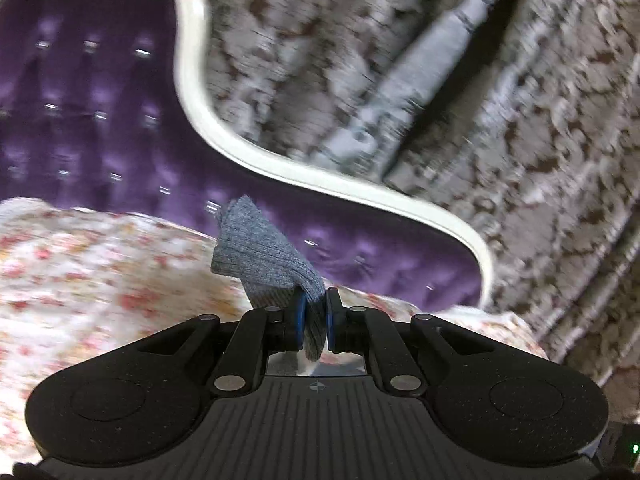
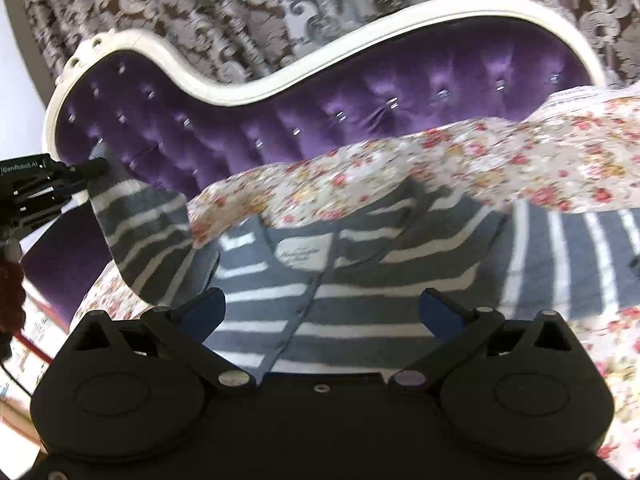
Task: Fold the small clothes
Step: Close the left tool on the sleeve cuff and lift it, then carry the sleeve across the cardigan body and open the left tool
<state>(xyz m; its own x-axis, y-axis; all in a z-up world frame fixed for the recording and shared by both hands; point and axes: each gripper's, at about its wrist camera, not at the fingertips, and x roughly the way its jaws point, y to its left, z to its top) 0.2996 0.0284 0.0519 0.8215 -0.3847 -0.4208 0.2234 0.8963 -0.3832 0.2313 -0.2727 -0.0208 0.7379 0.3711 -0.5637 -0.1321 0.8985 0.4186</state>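
The left gripper [image 1: 316,312] pinches a grey ribbed cuff [image 1: 260,252], seemingly a sleeve end of the striped sweater [image 2: 320,280]. That sweater lies spread on the floral bedspread [image 2: 520,160], under the right gripper [image 2: 322,312], whose fingers [image 2: 204,312] stand wide apart. Beyond rises the purple headboard [image 2: 320,104].

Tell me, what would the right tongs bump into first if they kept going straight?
Probably the striped gray sweater, which lies right ahead between the open right tongs, though depth is hard to judge.
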